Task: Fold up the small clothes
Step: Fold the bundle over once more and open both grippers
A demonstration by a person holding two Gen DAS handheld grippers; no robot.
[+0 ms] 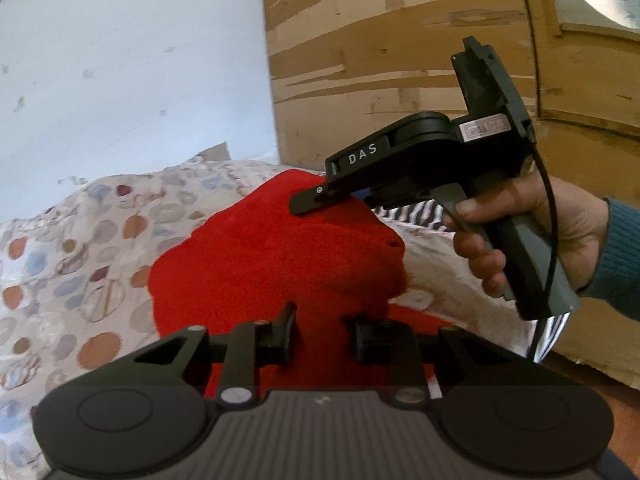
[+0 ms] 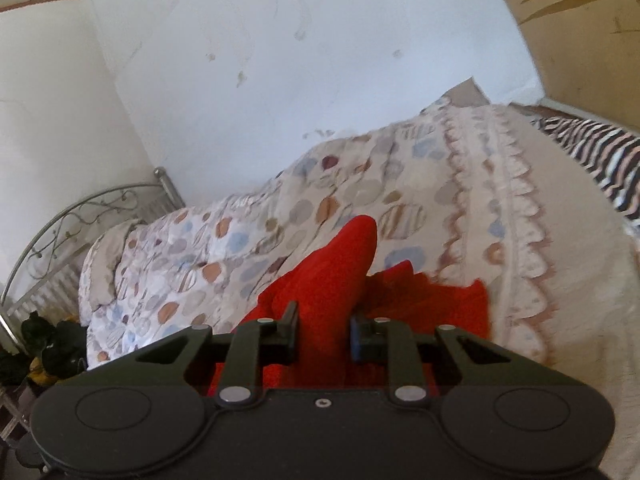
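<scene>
A small red knitted garment [image 1: 264, 264] lies on a bed with a spotted quilt [image 1: 72, 264]. My left gripper [image 1: 322, 334] is shut on the near part of the red cloth, which passes between its fingers. In the left wrist view my right gripper [image 1: 308, 202] reaches in from the right, held in a hand, with its fingers at the garment's far edge. In the right wrist view my right gripper [image 2: 324, 334] is shut on a raised fold of the red garment [image 2: 340, 268], lifted off the quilt [image 2: 420, 200].
A wooden wardrobe [image 1: 400, 48] stands behind the bed. A zebra-striped cloth [image 2: 596, 152] lies at the bed's far right. A metal headboard [image 2: 72, 216] and dark objects [image 2: 52, 344] are at the left. A white wall [image 2: 280, 60] is behind.
</scene>
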